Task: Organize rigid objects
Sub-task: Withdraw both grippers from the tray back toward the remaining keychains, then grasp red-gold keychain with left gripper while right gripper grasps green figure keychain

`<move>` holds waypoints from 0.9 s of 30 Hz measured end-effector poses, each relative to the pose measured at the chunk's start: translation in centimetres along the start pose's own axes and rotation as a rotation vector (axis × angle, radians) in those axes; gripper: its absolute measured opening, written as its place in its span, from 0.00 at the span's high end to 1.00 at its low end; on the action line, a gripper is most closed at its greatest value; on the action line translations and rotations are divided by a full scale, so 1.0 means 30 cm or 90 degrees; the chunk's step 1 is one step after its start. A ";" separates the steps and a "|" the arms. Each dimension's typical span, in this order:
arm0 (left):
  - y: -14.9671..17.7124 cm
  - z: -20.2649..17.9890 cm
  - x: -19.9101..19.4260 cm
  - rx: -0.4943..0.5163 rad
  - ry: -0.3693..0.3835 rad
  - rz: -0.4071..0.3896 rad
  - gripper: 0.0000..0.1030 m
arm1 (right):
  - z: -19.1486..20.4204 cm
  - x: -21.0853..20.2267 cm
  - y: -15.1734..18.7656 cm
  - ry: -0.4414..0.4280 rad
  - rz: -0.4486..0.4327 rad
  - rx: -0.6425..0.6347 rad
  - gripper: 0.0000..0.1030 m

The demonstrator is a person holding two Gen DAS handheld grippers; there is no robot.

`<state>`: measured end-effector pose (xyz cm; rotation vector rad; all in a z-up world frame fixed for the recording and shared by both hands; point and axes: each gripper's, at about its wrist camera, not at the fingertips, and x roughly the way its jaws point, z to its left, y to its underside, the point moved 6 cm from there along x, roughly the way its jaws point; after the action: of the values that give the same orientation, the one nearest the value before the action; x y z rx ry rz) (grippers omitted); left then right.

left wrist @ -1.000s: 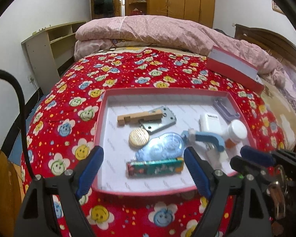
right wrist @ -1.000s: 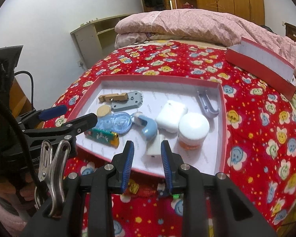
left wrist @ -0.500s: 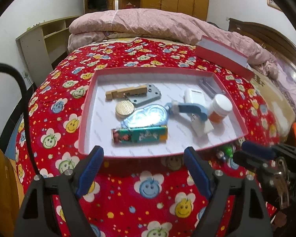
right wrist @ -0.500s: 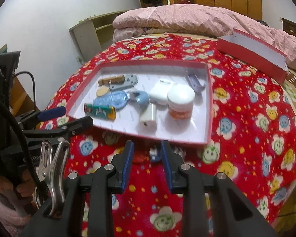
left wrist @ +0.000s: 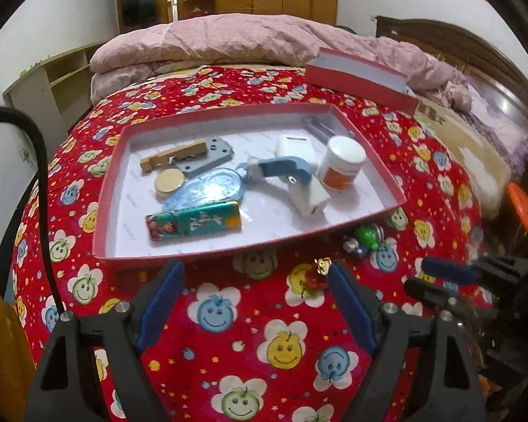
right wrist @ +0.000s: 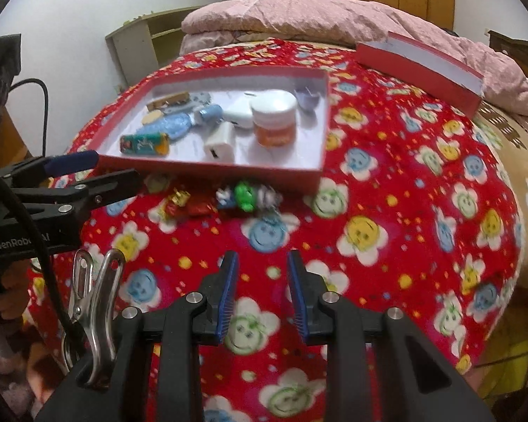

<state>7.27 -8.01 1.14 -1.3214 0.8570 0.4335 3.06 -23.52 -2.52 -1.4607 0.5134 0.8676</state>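
**Both my grippers empty above the bedspread, the filled box ahead**

My left gripper [left wrist: 253, 302] hangs over the red flowered bedspread [left wrist: 250, 351] with its jaws wide apart and nothing between them. My right gripper [right wrist: 262, 292] is over the same cloth, its jaws only narrowly apart, and they too hold nothing; bare bedspread shows in the gap.

The red box [left wrist: 105, 190] with a white floor lies on the bedspread just beyond both pairs of fingertips. Inside it, from the left: a wooden piece [left wrist: 174, 156] resting on a grey metal plate [left wrist: 207, 160], a round gold disc [left wrist: 169, 181], a clear blue oval item [left wrist: 207, 191], and a green packet [left wrist: 193, 224] nearest the front wall. Toward the right lie a blue-handled tool [left wrist: 285, 168], a white charger plug [left wrist: 308, 198], a white case [left wrist: 295, 147], a white-lidded jar [left wrist: 341, 163] with an orange band, standing upright, and a grey clip [left wrist: 320, 128] in the far corner.

Outside the box, on the bedspread just beside its front wall, lie a small green toy [right wrist: 244, 195] and a red-and-gold trinket [right wrist: 184, 204], close together. I cannot tell what either one is.

The box lid [left wrist: 359, 77] lies well apart, farther back on the bed against the pink quilt [left wrist: 228, 42].
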 end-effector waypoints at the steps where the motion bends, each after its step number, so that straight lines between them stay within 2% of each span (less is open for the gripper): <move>1: 0.002 -0.007 0.006 0.003 0.000 0.002 0.16 | -0.009 0.001 0.009 0.003 0.002 0.001 0.72; 9: 0.027 -0.077 0.064 0.038 0.008 0.021 0.17 | -0.029 0.011 0.047 0.010 0.004 -0.006 0.72; 16: 0.039 -0.127 0.125 0.055 0.032 0.044 0.32 | -0.040 0.027 0.062 0.001 0.009 0.004 0.72; 23: 0.032 -0.136 0.148 0.051 0.037 0.042 0.35 | -0.042 0.026 0.066 -0.003 0.005 0.010 0.72; 27: 0.033 -0.141 0.148 0.053 0.030 0.041 0.48 | -0.043 0.026 0.067 -0.005 0.004 0.012 0.71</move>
<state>8.11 -12.64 -2.90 -1.2336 0.9491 0.4135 2.25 -24.82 -4.50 -1.4383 0.5187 0.8707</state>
